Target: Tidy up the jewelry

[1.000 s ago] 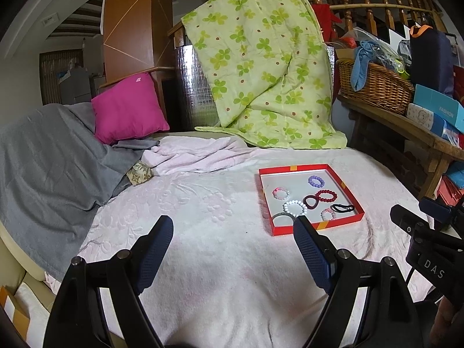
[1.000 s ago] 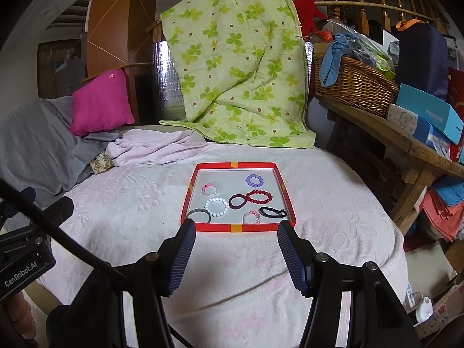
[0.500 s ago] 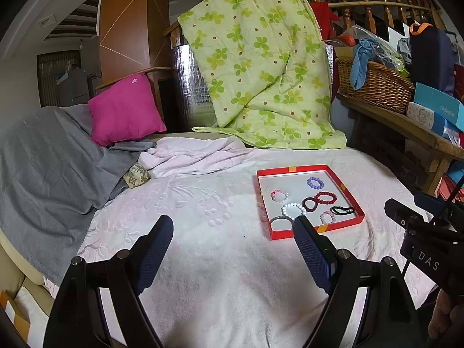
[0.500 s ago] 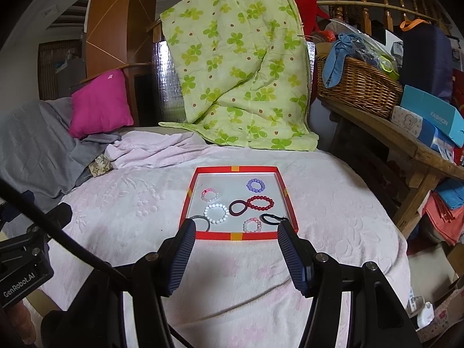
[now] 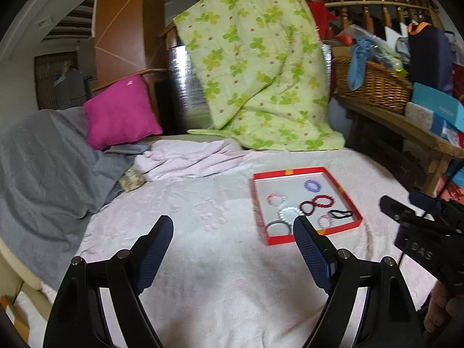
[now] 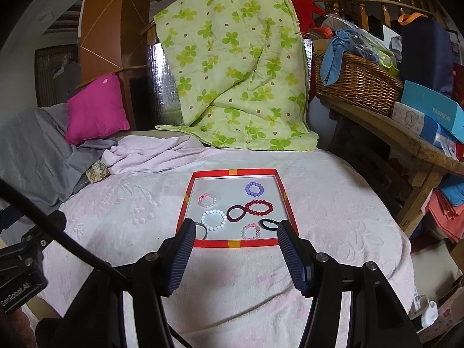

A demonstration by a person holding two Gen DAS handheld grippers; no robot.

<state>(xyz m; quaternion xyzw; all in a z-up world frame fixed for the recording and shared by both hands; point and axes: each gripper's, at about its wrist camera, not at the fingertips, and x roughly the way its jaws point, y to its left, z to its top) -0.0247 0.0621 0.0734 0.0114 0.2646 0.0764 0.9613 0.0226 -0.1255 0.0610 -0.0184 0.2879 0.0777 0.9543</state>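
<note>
Red-rimmed tray (image 6: 284,195) sits on the pale pink blanket (image 6: 333,211) w/ all the jewelry in it: purple bead bracelet (image 6: 253,188) at the far side, pink-and-clear bracelet (image 6: 207,200), dark red bead bracelet (image 6: 259,207) touching a maroon hair tie (image 6: 235,213), white bead bracelet (image 6: 214,219), small pink bracelet (image 6: 251,231), black hair tie (image 6: 268,223) & grey hair tie (image 6: 202,229) along the near edge. Right gripper (image 6: 234,235) hangs just short of the tray's near rim, fingers apart, nothing between them. Left gripper (image 5: 233,232) is over bare blanket to the tray's left, fingers spread wide & empty; wicker basket (image 6: 356,85) of clothes sits on the wooden bench at right.
</note>
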